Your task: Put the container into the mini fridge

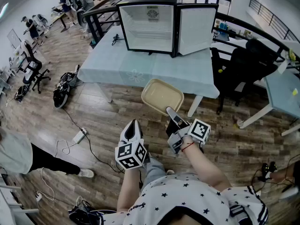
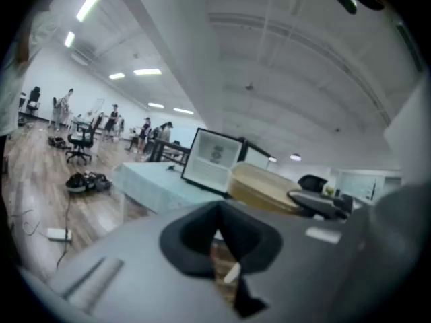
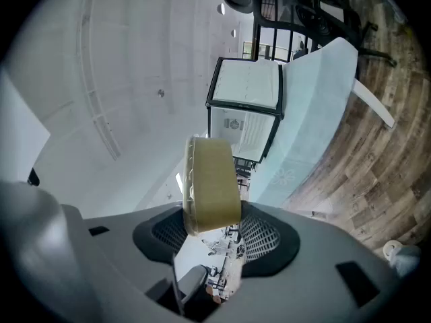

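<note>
Shirt (image 1: pixel 187 196): white with dark stars, nearest the camera at the bottom of the head view.
Left gripper (image 1: pixel 134 123) (image 2: pixel 219 229): jaws pressed together with nothing between them; held low over the wooden floor, to the left of the right gripper; marker cube (image 1: pixel 131 154) at its back end.
Right gripper (image 1: pixel 169 110) (image 3: pixel 214 222): clamped on the container, one mesh pad on each side of its wall; red band (image 1: pixel 187 146) on the wrist behind it.
Container (image 1: pixel 159 95) (image 3: pixel 212 180) (image 2: pixel 259 187): beige, rectangular with rounded corners, no lid, nothing visible inside; gripped at its near end, open side towards the head camera; up in the air at the near edge of the table, not on it, and well apart from the fridge.
Floor (image 1: pixel 108 121): wood planks; white power strip (image 1: pixel 78 136) with a cable to the left, black bag (image 1: pixel 63 89) further left beside the table.
Table (image 1: pixel 140 71): covered with a pale blue cloth, white legs.
Fridge (image 1: pixel 147 25): small, black outside and white inside, standing at the back of the table; door (image 1: pixel 197 29) swung wide open to the right; bare shelves, as far as can be seen.
Black chair (image 1: pixel 239 74): just to the right of the table, next to a second table (image 1: pixel 281 90).
Background: office chair (image 1: pixel 33 71) at the left; people (image 1: pixel 70 3) at desks far behind, too small to make out.
</note>
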A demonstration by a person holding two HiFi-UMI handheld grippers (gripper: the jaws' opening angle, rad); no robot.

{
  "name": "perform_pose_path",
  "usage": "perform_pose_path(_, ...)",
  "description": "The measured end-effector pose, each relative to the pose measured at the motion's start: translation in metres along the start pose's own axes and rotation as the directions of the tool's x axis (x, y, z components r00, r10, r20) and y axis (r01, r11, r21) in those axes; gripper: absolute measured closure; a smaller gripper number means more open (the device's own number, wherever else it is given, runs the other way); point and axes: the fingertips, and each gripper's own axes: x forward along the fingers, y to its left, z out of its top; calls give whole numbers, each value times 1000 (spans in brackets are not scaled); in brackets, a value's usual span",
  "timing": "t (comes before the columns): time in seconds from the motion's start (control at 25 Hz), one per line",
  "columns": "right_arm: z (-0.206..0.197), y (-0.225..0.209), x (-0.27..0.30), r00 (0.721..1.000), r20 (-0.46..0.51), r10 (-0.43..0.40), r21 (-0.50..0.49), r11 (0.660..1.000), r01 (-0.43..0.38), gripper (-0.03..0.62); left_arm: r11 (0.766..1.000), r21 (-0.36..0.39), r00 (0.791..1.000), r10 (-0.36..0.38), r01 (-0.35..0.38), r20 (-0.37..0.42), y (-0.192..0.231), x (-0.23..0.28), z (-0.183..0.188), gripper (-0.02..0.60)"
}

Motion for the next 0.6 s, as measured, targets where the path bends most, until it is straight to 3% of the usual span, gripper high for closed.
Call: perform_pose_path(0.6,-2,-7,2,1000,18,-24,27,999,24,364,1000,3,999,-10,11,-44,3,6,-10,575)
